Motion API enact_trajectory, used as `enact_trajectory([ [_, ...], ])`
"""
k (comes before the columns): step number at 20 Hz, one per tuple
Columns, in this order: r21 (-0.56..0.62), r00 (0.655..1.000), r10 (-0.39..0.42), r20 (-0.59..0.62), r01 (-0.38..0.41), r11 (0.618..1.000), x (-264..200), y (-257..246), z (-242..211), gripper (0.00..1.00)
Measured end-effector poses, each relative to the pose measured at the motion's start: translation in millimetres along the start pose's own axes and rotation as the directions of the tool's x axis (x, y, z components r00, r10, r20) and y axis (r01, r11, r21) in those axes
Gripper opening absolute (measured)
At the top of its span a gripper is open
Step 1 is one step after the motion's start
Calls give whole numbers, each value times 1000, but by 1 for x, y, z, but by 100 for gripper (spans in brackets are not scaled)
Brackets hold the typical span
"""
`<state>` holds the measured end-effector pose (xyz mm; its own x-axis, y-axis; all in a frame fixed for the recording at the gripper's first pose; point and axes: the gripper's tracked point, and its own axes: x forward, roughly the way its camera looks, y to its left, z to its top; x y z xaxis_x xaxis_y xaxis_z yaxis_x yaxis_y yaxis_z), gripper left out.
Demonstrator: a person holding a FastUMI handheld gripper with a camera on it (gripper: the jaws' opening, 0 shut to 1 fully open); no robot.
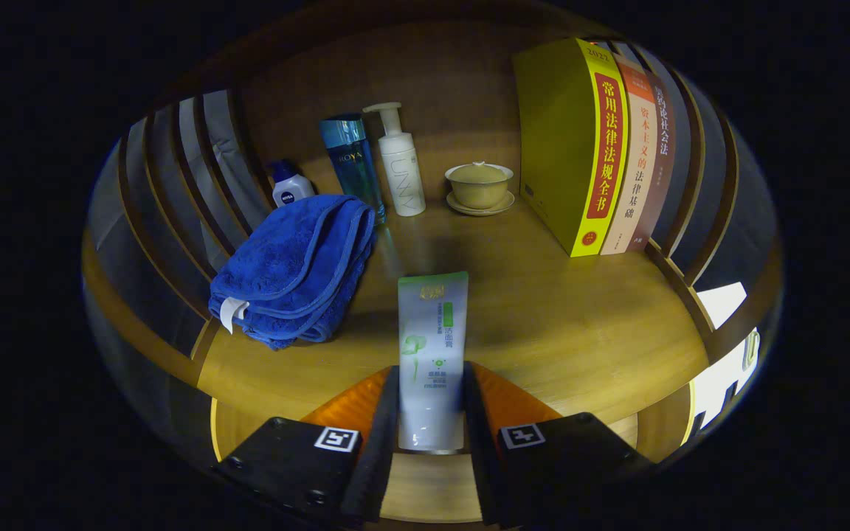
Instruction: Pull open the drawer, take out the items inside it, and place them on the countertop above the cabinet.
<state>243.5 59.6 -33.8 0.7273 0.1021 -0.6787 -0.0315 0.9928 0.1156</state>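
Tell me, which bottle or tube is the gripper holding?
The white-and-green tube is held; the gripper has both fingers pressed on its sides. The small white bottle, blue bottle and white pump bottle stand far beyond, by the blue towel.

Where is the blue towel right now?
The blue towel lies folded on the countertop, beyond the gripper to its left, in front of the small bottles.

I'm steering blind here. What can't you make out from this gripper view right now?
- Tube: its cap end sits low between the tongs, whose fingers press both sides; whether it rests on the countertop or hangs just above it is unclear.
- Small white bottle: lower half hidden behind the blue towel.
- Books: those beyond the yellow one show spines alone.
- Lidded cup: contents covered.
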Motion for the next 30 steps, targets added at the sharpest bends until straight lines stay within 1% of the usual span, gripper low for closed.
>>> enact_trajectory([
  [2,8,1000,8,9,-9,1000,-2,1,0,61],
  [5,37,999,20,26,-21,999,-5,1,-1,81],
  [7,47,999,27,47,-29,998,-11,1,0,86],
  [9,30,997,25,77,-28,999,-22,0,5,91],
  [16,-15,987,29,158,-27,1000,-70,5,3,99],
  [22,-45,965,33,262,-22,999,-118,8,-10,99],
  [26,-42,946,57,319,-46,998,-147,15,-30,99],
  [30,-80,923,59,380,-30,996,-170,16,-65,99],
])
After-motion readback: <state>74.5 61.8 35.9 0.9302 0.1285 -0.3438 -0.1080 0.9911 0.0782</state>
